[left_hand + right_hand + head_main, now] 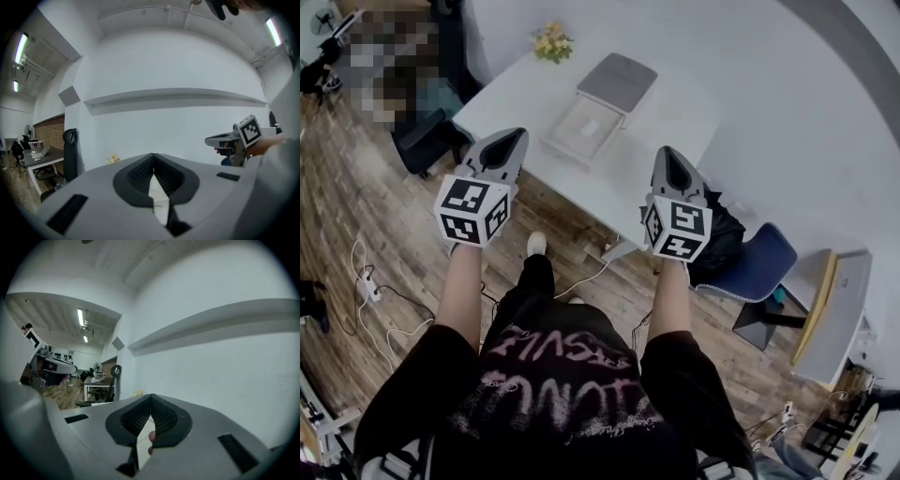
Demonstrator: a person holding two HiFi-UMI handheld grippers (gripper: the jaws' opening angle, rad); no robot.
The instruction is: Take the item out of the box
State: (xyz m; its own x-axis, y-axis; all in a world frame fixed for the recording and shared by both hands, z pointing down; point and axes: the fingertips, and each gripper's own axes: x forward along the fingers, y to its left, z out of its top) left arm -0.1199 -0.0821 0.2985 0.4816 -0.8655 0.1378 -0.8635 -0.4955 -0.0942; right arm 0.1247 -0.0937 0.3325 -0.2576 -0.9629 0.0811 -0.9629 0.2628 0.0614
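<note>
An open box [581, 131] lies on the white table [516, 98], its grey lid [617, 82] folded back. A small pale item [590, 127] rests inside it. Both grippers are held up in the air at the table's near edge, short of the box. My left gripper [517, 134] is to the box's left, shut and empty, with its tips [153, 155] meeting. My right gripper [667, 152] is to the box's right, its tips [150, 396] also together with nothing between them. Neither gripper view shows the box.
Yellow flowers [551, 42] stand at the table's far edge. A blue chair [759, 262] and a black bag [724, 234] sit to the right, and a black chair [431, 141] to the left. Cables [370, 286] run over the wooden floor.
</note>
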